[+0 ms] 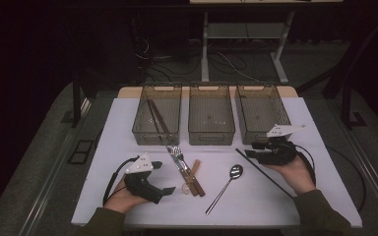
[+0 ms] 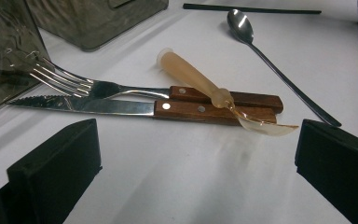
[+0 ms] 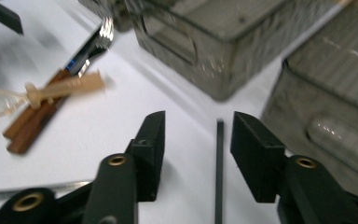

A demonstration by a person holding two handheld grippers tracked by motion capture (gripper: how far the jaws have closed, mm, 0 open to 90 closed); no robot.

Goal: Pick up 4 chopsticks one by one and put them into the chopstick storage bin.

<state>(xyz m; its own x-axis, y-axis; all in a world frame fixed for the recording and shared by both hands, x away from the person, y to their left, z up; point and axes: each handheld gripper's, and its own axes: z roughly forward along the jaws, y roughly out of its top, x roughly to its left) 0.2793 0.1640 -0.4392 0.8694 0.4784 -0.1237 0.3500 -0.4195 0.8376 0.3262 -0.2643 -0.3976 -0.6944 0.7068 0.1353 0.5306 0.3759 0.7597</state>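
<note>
The thin black chopstick (image 3: 219, 172) lies on the white tabletop (image 1: 128, 147) between the right claw (image 3: 196, 140)'s released jaws, untouched; the left claw (image 2: 196, 172) gapes wide.

— How many bins on the table?

— Three clear bins (image 1: 211, 120), side by side in a row at the far edge.

— And the cutlery lying outside them?

— One fork (image 2: 88, 86) and one serrated knife (image 2: 121, 106), both with wooden handles. One metal spoon (image 1: 226, 184). One amber plastic spoon (image 2: 214, 91), lying across the two wooden handles.

— Any chopsticks?

— One black chopstick (image 1: 263, 169) on the cloth. Inside the left bin there are brown sticks (image 1: 156, 118), two as far as I can tell.

— The other two bins?

— I cannot make out anything in them.

— Grippers?

— Two, one in each hand: the left gripper (image 1: 165, 178) and the right gripper (image 1: 250, 149).
</note>
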